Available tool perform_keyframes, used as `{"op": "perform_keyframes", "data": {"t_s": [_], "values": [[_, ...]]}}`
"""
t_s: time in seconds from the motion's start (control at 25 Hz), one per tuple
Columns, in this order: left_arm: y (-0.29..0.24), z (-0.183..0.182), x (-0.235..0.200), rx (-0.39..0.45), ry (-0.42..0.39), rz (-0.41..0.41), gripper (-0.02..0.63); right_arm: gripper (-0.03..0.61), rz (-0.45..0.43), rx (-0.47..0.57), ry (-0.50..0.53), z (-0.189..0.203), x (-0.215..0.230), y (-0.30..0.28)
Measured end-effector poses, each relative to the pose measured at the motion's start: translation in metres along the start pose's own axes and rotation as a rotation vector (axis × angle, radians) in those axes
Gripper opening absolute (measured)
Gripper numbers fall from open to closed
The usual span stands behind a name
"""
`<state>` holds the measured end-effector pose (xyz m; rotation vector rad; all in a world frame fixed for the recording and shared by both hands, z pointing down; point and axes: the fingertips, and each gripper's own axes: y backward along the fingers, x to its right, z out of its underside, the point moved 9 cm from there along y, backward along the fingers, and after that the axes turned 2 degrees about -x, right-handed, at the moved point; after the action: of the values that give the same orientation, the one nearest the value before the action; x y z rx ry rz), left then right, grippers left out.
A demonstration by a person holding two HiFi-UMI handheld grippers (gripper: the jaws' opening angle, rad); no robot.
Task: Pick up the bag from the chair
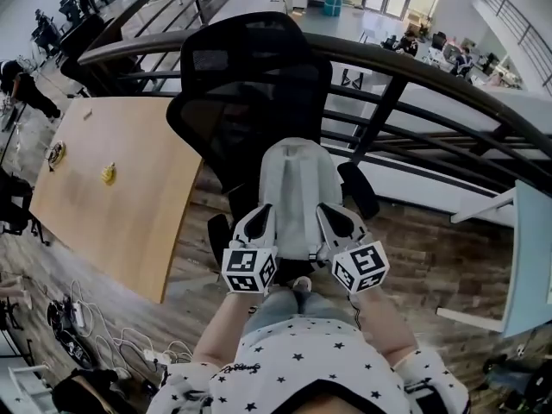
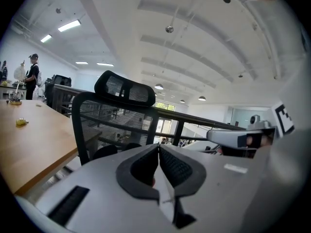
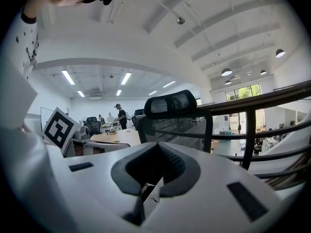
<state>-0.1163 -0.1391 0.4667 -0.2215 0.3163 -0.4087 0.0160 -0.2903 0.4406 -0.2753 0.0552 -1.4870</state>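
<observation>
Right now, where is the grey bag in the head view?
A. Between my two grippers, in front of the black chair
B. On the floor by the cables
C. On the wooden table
A: the head view shows the grey bag between the left gripper and the right gripper, with the black chair behind it.

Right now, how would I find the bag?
Look for the black mesh office chair beside the wooden table. The bag is in front of its backrest. It is the only pale grey thing against that dark chair.
</observation>
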Motion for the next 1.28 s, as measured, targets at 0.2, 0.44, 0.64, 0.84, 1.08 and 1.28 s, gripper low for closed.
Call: {"op": "perform_keyframes", "data": {"t_s": [0.2,0.44,0.64,0.84,1.08,1.28], "values": [[-0.034,0.01,-0.019,-0.017,0.018,0.002,0.012,-0.005,0.006,-0.03,0.047,0.015,0.021,-0.038],[-0.082,0.025,-0.051,-0.076,0.004,-0.013,0.014,-0.004,0.028,-0.084,0.065,0.029,0.041,-0.089],[-0.132,0.041,-0.08,-0.143,0.016,0.031,0.065,-0.003,0.05,-0.169,0.088,0.052,0.066,-0.138],[-0.177,0.058,-0.103,-0.223,-0.026,0.07,0.112,0.022,0.062,-0.257,0.133,0.075,0.092,-0.184],[-0.226,0.076,-0.123,-0.295,-0.125,0.109,0.149,0.08,0.034,-0.356,0.245,0.1,0.114,-0.23],[-0.255,0.089,-0.133,-0.336,-0.197,0.126,0.163,0.087,0.041,-0.434,0.326,0.118,0.129,-0.245]]}}
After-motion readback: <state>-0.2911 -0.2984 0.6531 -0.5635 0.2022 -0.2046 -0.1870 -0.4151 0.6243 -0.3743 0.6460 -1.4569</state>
